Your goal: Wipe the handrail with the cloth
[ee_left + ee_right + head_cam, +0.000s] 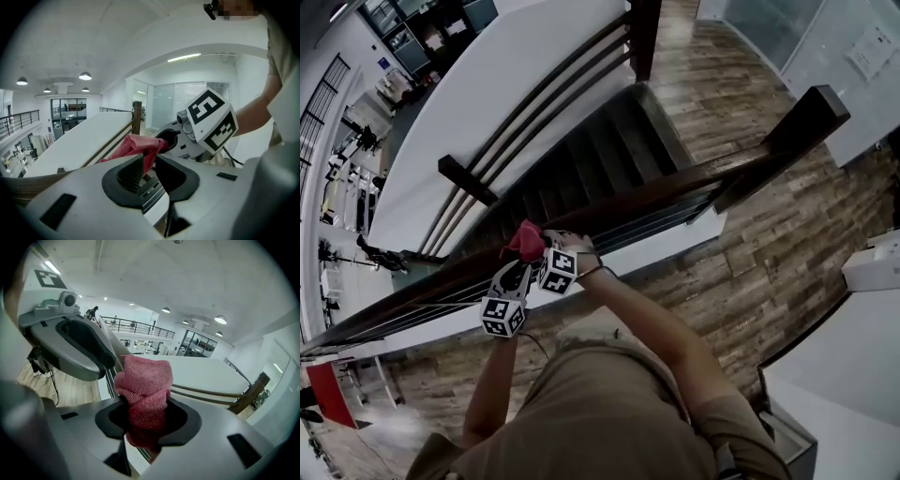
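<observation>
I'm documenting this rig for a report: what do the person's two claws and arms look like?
The left claw and right claw are light grey moulded shells with black pads in black-rimmed recesses. Each bears a white cube printed with black square markers. A thin black cable hangs from the right one. The person wears a short-sleeved khaki shirt.

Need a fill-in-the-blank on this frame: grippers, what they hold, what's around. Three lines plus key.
1. The left gripper and the right gripper are both shut on one pink ____.
2. In the head view it sits on top of the dark wooden ____.
3. Beyond that rail, a dark ____ leads down.
Missing words: cloth; handrail; staircase.
</observation>
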The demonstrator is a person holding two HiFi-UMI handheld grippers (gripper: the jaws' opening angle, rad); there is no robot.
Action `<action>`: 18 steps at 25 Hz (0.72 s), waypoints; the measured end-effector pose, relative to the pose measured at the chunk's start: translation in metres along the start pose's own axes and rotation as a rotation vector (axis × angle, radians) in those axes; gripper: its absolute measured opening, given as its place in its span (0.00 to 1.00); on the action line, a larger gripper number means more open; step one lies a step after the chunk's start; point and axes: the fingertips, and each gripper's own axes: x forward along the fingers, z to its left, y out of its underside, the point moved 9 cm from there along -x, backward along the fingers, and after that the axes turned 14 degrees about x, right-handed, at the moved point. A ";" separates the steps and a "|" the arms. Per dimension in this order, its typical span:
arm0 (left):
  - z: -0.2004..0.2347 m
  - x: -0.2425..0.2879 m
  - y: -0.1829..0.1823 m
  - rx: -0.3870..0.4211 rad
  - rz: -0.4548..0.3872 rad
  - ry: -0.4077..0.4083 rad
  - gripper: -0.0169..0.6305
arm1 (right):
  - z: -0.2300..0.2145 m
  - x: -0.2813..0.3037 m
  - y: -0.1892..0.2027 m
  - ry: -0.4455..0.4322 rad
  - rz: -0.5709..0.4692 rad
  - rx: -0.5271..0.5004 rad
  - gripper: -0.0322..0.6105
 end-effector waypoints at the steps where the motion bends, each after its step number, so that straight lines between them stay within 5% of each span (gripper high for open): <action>1: -0.005 0.008 -0.003 0.009 -0.001 0.006 0.14 | -0.007 -0.005 0.005 0.000 -0.005 0.003 0.29; 18: -0.087 0.130 -0.088 0.046 -0.023 0.148 0.14 | -0.149 -0.096 0.093 0.042 0.054 0.030 0.29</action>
